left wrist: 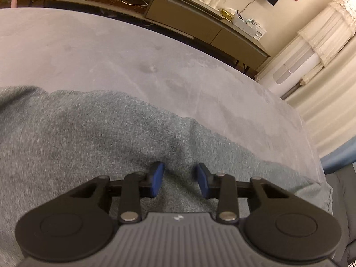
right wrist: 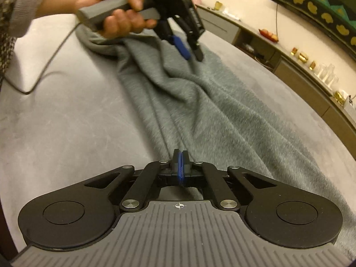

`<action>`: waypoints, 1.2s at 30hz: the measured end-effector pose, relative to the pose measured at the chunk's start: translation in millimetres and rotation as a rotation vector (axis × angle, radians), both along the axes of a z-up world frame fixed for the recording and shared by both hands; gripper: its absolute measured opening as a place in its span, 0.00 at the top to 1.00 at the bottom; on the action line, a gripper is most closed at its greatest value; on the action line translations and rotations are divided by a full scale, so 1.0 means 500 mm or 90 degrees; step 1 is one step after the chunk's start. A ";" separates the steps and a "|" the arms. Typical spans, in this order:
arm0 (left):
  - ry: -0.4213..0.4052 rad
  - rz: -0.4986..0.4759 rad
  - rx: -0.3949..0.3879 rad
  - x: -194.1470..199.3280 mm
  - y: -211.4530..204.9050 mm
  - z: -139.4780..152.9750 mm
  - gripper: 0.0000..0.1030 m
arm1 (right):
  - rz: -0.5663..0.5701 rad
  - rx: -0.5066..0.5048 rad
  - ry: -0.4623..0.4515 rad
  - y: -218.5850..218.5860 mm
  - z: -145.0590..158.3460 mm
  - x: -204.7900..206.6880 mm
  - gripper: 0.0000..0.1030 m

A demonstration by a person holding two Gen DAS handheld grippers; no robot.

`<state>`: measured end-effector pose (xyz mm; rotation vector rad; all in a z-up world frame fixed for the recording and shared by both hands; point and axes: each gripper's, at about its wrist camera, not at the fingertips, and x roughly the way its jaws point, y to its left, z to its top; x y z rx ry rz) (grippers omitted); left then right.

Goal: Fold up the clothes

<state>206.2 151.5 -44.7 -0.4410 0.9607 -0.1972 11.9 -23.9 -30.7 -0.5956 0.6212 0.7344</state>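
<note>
Right tongs (right wrist: 180,159) pressed together on the grey garment (right wrist: 200,102); left tongs (left wrist: 179,179) spread above it, near the bed's (left wrist: 89,44) edge.

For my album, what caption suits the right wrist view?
Right gripper pinched shut over grey garment; left gripper hovering open.

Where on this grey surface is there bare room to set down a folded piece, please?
Free: the wide strip of the padded surface between the grey garment and the far edge by the low cabinet. Also the near patch beside the garment, bordered by a trailing cable. Crowded: the middle, where the garment runs under both grippers.
</note>
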 end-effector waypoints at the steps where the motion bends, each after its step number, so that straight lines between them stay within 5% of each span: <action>1: 0.004 0.004 -0.004 0.006 0.001 -0.001 0.66 | -0.006 0.004 0.006 -0.004 -0.001 0.001 1.00; 5: 0.020 0.011 -0.017 -0.007 -0.005 0.002 0.51 | -0.035 0.022 -0.006 -0.008 0.003 -0.007 0.88; 7: 0.024 0.002 -0.010 -0.020 -0.013 0.012 0.49 | -0.030 0.022 -0.029 -0.001 0.007 -0.012 0.59; 8: 0.022 -0.008 -0.015 -0.026 -0.018 0.022 0.49 | -0.026 0.017 -0.037 0.003 0.008 -0.014 0.57; 11: -0.010 -0.038 -0.026 -0.073 -0.009 0.053 0.43 | -0.008 -0.036 -0.059 0.026 -0.002 -0.003 0.60; 13: -0.020 -0.038 -0.020 -0.108 0.007 0.063 0.41 | -0.007 -0.033 -0.028 0.026 0.005 0.011 0.92; 16: -0.014 -0.022 -0.010 -0.132 0.037 0.069 0.41 | -0.008 -0.047 -0.019 0.006 0.009 0.004 1.00; 24: -0.023 -0.051 0.030 -0.192 0.060 0.093 0.40 | -0.029 -0.016 -0.034 -0.073 0.028 -0.037 1.00; 26: -0.041 -0.100 0.072 -0.221 0.032 0.096 0.36 | -0.043 -0.015 -0.055 -0.078 0.029 -0.037 0.91; 28: -0.069 -0.134 0.151 -0.252 0.000 0.094 0.33 | -0.033 -0.017 -0.075 -0.055 0.025 -0.038 0.67; 33: -0.082 -0.163 0.281 -0.279 -0.033 0.051 0.32 | 0.012 -0.068 -0.109 0.026 0.000 -0.030 0.60; 34: -0.084 -0.157 0.292 -0.275 -0.032 0.042 0.33 | 0.013 -0.078 -0.115 0.037 -0.006 -0.026 0.61; 36: -0.085 -0.146 0.310 -0.268 -0.025 0.027 0.55 | 0.003 -0.068 -0.103 0.047 -0.004 -0.008 0.68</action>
